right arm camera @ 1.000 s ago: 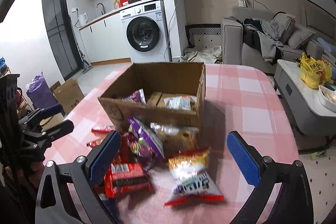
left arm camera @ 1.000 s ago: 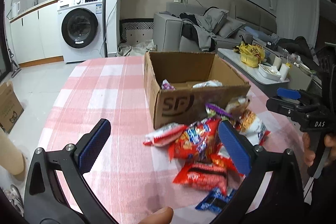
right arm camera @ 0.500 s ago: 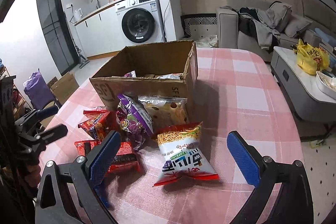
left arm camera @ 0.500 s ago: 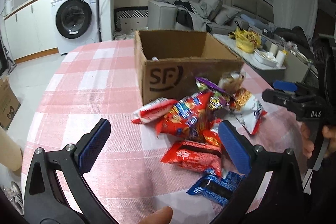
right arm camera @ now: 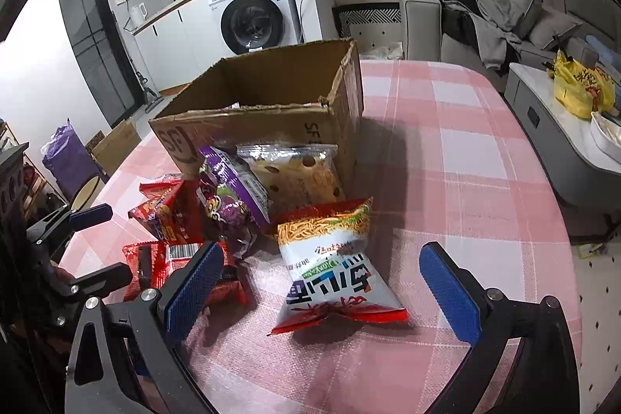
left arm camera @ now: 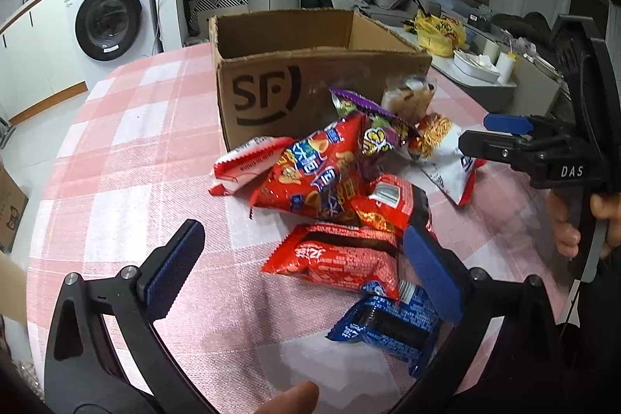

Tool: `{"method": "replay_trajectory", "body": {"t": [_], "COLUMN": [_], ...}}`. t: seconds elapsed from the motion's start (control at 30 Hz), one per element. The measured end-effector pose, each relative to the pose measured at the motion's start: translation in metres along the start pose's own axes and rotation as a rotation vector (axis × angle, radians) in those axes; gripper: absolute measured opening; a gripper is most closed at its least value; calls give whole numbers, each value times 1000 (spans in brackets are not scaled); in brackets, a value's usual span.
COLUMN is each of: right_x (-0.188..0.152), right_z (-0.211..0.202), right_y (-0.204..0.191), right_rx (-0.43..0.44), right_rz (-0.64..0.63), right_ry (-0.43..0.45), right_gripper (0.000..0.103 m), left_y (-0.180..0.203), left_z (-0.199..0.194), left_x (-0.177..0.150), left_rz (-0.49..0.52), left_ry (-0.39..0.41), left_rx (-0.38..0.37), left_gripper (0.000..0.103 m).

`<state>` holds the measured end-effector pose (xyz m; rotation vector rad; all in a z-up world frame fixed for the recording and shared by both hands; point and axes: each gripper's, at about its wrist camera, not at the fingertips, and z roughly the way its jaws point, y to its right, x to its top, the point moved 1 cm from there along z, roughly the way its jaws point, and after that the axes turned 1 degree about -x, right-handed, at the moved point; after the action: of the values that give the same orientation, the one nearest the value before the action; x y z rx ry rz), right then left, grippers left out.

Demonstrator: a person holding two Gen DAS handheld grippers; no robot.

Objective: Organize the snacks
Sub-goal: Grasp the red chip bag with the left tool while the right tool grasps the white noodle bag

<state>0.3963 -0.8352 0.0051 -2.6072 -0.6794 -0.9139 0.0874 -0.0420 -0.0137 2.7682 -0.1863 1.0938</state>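
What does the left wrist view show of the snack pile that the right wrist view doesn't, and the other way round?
Only the left wrist view shows the blue cookie pack nearest the open left tongs and the red-and-white pack by the box front. Only the right wrist view shows the clear cracker bag's full face, leaning on the box. Both show the box, the purple bag, the noodle bag and the other tongs, open.

Two black plastic handheld grippers, blue ribbed pads on the fingers.
Left gripper (left arm camera: pixel 302 274): silver screws at the finger joints, bare fingertip (left arm camera: pixel 299 394) under it. Right gripper (right arm camera: pixel 318 291): same build, white "DAS" marking on its body, bare-skinned hand (left arm camera: pixel 582 220) on the handle.
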Motion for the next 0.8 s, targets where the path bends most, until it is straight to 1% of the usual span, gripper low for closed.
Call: {"method": "replay_trajectory", "body": {"t": [0.23,0.33,0.4,0.47,0.53,0.6,0.77,0.8], "right_x": [-5,-8,-8,-8,-7,-8,-11,-11], "right_z": [18,26,28,30,32,36,37,37], "right_y": [10,11,10,9,8,7,5,6], "right_rx": [11,10,10,13,21,19,6,9], "right_rz": [35,34,28,24,22,20,10,9], "right_ry": [-55,-69,-61,-56,-55,-61,-65,-62], "right_gripper": [103,102,101,98,88,82,75,68], "left_y": [2,2,3,3,4,5,6,6], "left_z": [11,15,18,20,24,28,36,36], "left_x": [-5,-6,-7,-8,-8,-10,-12,-13], "left_rz": [6,9,14,13,16,13,-3,-4], "left_ry": [-36,-45,-48,-57,-67,-73,-83,-84], "left_rx": [-20,-23,-21,-22,-27,-21,-28,-29], "left_gripper": [102,102,102,102,102,102,102,102]}}
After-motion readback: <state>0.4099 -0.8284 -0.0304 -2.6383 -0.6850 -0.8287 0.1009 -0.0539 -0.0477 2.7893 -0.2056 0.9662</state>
